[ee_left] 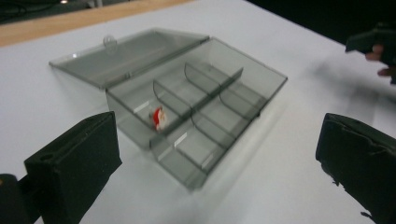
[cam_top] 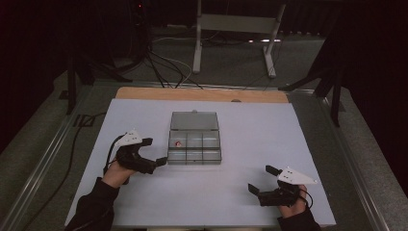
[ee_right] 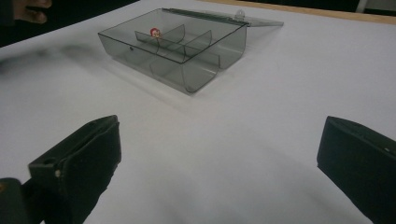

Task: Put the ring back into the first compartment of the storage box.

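Compartment box, centre of the frame: smoke-grey, see-through plastic, lid included. Small piece in its upper-left compartment: red and white. Table sheet: plain pale lavender-white, no pattern; far edge light wood. Left gripper and right gripper: black bodies, each topped by a pale grey plate. Sleeves: dark.

The high view looks forward and down over the whole white table, while both gripper views look low and level from opposite sides, each sharing the open smoky transparent plastic compartment box.
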Demonstrator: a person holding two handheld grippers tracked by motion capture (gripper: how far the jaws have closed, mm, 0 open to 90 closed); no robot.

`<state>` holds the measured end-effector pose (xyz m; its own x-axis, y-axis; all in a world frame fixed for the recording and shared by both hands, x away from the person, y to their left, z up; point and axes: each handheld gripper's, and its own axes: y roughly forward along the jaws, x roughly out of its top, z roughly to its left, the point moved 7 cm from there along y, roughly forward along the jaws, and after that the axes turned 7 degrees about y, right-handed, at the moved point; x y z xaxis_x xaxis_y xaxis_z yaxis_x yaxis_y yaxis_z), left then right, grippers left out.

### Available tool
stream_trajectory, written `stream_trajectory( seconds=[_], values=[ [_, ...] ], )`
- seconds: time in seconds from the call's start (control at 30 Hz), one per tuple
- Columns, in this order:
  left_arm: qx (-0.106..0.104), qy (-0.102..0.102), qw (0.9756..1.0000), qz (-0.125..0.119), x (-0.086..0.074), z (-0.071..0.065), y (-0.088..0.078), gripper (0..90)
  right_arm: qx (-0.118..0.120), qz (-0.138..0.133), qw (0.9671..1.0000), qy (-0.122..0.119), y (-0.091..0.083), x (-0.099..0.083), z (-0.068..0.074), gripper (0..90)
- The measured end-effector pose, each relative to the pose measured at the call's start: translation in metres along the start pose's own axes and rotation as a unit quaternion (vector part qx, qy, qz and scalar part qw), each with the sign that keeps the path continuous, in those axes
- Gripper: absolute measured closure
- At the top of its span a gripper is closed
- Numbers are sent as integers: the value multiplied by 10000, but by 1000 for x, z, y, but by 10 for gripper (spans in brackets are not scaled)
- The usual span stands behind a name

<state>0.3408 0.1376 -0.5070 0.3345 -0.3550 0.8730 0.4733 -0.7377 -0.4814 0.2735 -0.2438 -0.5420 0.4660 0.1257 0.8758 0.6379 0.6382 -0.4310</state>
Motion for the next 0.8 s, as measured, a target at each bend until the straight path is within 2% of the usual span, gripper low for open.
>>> stream_trajectory(
  seconds=[0.13,0.2,0.47,0.6,0.7,0.8],
  values=[
    [18,-17,10000,-59,-9,-4,-8,4,-11,-26,10000,14,-1,0,-1,0],
    [2,-10,10000,-36,-11,-5,-10,4,-14,-28,10000,13,-1,0,-1,0],
    [-55,-21,9999,101,-39,-18,-20,4,-18,-38,10000,1,-1,1,-1,0],
    [23,18,9999,116,-49,-23,-24,4,-27,-30,10000,23,-1,1,-1,0],
    [155,141,9995,223,-57,-26,-26,4,-21,-19,10000,6,-1,0,-1,0],
    [146,118,9996,229,-64,-28,-29,4,-33,-39,10000,17,-2,1,-1,0]
  ],
)
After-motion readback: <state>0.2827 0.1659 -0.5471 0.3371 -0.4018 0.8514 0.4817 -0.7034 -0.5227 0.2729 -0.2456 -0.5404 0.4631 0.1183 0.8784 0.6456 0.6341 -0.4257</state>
